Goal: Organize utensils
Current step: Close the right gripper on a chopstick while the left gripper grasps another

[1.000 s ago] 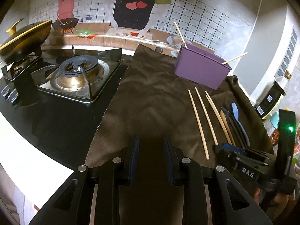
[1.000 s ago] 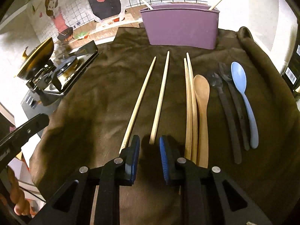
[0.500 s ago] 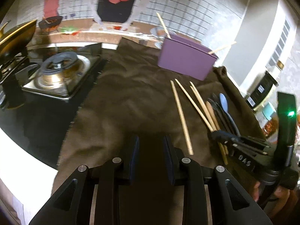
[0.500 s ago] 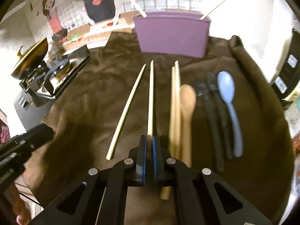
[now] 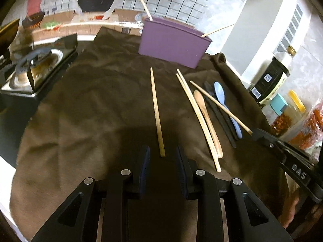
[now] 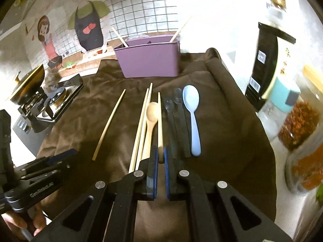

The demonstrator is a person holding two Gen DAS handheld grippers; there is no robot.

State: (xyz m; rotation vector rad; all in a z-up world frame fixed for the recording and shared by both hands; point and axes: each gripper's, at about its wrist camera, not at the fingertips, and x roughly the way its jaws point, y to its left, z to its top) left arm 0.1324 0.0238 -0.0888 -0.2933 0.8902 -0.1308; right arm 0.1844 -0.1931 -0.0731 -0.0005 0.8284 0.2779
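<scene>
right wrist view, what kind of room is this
Most likely a home kitchen counter: a gas stove with a lidded pot sits at the left, a purple utensil holder stands on a brown cloth, and spice jars line the right.

Both wrist views face the purple holder [image 5: 173,43] from close by.

Right of the right gripper [image 6: 159,158], the jars [image 6: 298,129] smear into blur, labels unreadable. Ahead, the purple holder [image 6: 149,60] hides the lower ends of its two chopsticks [image 6: 120,37]. The held chopstick [image 6: 160,121] vanishes between the pads.
</scene>
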